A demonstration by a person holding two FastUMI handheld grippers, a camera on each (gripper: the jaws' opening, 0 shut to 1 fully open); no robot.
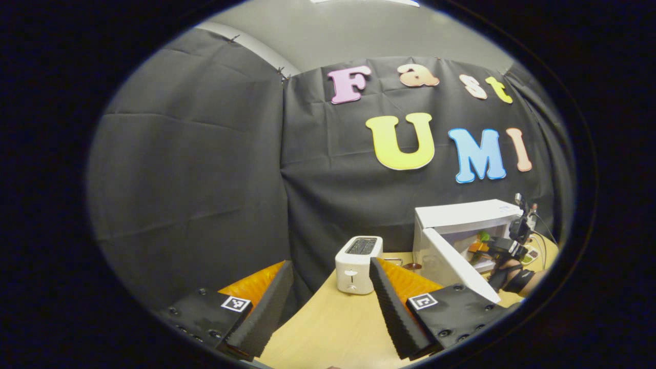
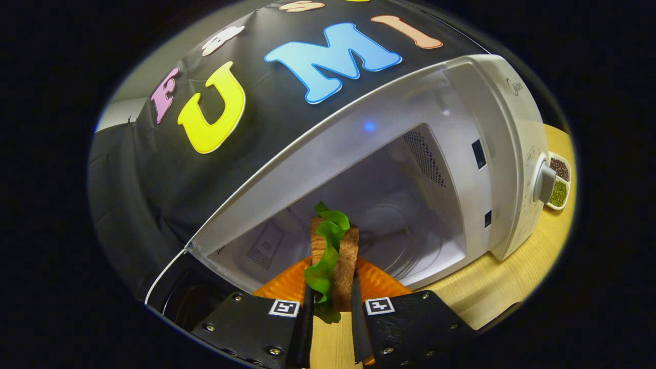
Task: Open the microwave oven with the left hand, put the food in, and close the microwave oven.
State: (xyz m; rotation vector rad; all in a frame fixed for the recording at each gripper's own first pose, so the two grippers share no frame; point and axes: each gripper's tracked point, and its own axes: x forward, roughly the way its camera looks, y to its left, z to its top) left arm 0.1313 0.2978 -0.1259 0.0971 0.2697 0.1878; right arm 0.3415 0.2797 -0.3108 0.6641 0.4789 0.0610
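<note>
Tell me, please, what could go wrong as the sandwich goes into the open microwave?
The right gripper pinches the brown-bread sandwich with green lettuce only at its lower end, so it could tip or shed lettuce. The white microwave oven's white door hangs open near the carrying hand, which might bump it.

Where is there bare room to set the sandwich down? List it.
Free: the microwave cavity floor ahead of the sandwich held by the right gripper; also the tabletop before the toaster. Crowded: by the condiment dish beside the microwave.
</note>
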